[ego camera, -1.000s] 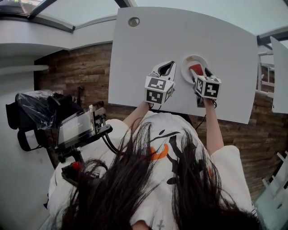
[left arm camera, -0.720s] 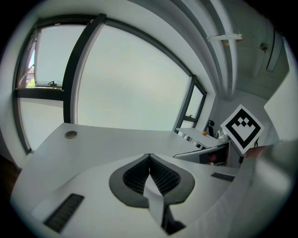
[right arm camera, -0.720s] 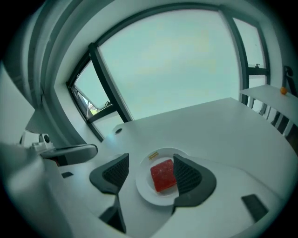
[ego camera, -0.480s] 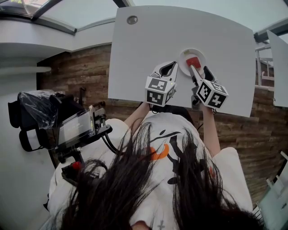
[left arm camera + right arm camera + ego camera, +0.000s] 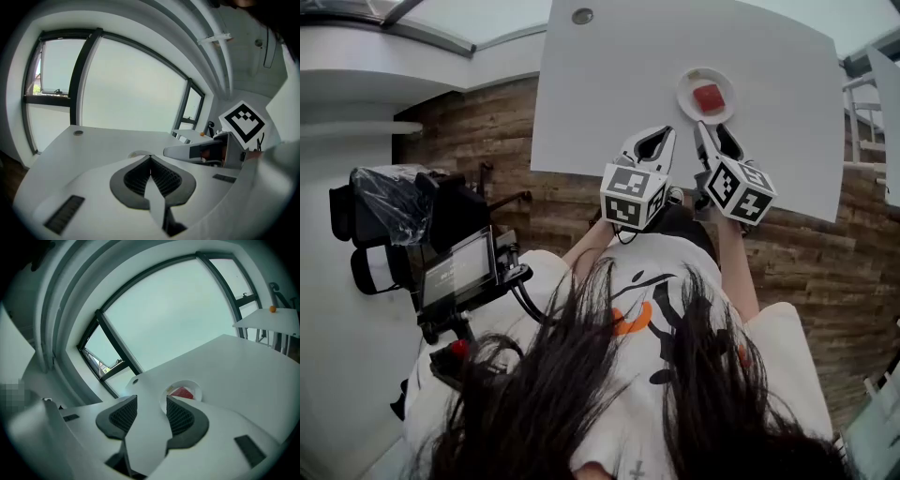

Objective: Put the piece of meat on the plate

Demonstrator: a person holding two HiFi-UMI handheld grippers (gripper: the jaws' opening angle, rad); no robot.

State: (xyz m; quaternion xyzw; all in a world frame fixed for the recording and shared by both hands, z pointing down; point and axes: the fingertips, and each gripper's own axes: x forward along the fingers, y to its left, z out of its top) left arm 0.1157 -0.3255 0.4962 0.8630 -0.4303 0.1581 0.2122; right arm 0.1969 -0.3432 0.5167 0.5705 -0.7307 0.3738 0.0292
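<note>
Here, meat on plate, grommet, table.

Counters: two, the counter with the plate and a second counter at the right edge
Plates: one plate
Meat: one piece of meat
Hand-held grippers: two, the left hand-held gripper with jaws together, the right hand-held gripper with jaws closing on nothing
Marker cubes: two marker cubes, one per gripper
Round holes: one round hole
</note>
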